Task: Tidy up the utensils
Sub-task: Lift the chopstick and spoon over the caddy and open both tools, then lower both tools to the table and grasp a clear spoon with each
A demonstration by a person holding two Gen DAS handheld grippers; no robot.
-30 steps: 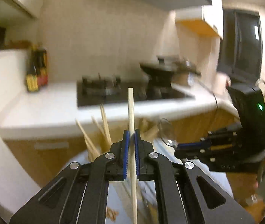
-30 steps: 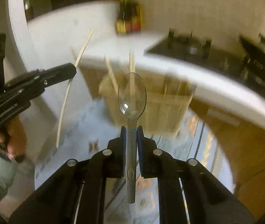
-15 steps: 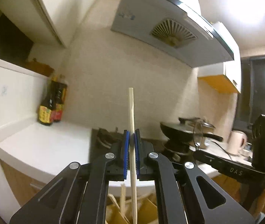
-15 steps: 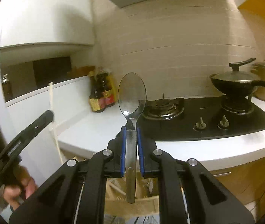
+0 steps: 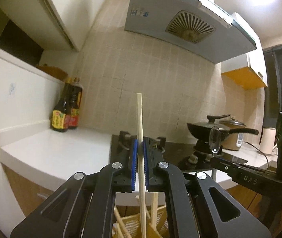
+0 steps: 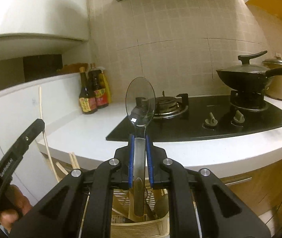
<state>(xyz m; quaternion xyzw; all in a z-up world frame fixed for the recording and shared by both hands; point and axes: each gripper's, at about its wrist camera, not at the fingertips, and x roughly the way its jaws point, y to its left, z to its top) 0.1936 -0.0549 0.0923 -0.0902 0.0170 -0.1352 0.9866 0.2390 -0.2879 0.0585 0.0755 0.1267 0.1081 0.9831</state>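
My left gripper is shut on a pale wooden chopstick that stands upright between the blue pads. My right gripper is shut on the handle of a metal spoon, bowl up. In the left wrist view the right gripper and its spoon show at the right. In the right wrist view the left gripper and its chopstick show at the left, held by a hand. A wooden utensil holder with several chopsticks sits below both grippers.
A white counter carries sauce bottles in the corner and a black gas hob with a lidded black wok. A rice cooker stands far right. A range hood hangs above.
Both views have swung up from the floor and holder to the counter and wall. Each gripper has kept its grip, the left on the chopstick and the right on the spoon.
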